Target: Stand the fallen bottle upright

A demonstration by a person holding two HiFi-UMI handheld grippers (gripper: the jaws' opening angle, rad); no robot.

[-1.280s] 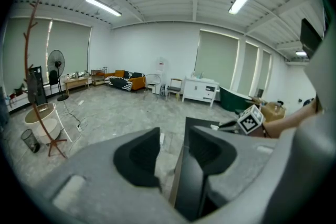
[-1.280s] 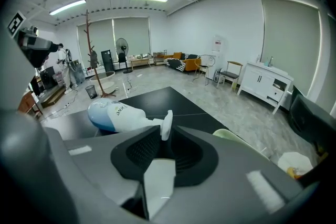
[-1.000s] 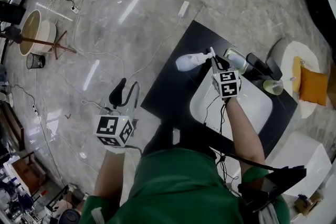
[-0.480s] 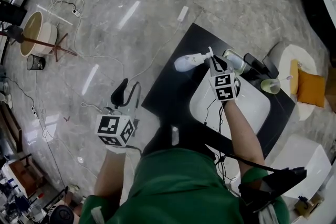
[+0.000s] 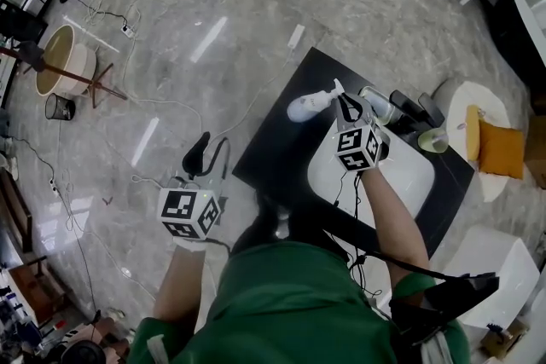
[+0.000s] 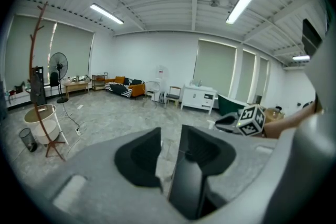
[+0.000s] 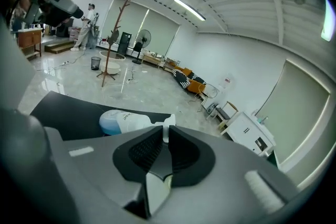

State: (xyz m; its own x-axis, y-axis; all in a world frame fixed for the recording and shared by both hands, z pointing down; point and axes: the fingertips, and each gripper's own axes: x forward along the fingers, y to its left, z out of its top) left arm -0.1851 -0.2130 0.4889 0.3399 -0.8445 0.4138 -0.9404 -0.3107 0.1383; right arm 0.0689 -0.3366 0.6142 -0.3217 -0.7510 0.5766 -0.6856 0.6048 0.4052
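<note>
**At the black table's corner: fallen bottle, gripped at the pump**

1. Bottle (image 5: 305, 106). White with a pale blue base. It lies on its side at the corner of the black table (image 5: 273, 153), with its base pointing out toward the floor (image 5: 213, 13) and its pump end toward the sink (image 5: 420, 176). It is not upright. It cannot be told whether it rests on the table top or sits just clear of it.

2. Right gripper (image 5: 343, 101). It is extended over the table, just beside the sink. The jaws are closed down onto the bottle's white pump head, which shows as a thin strip between the two pads.

3. Left gripper (image 5: 209, 154). It is held over the grey stone floor, well apart from the table and the bottle. The jaws stand a narrow gap apart with nothing between them, and only floor shows through the gap.

4. Surroundings. The white sink is set into the table top. A pale green cup (image 5: 432, 141) stands near the table's edge beyond the sink. An orange cushion (image 5: 501, 149) lies on a round white seat past that. Cables (image 5: 171, 102) trail across the floor.
</note>
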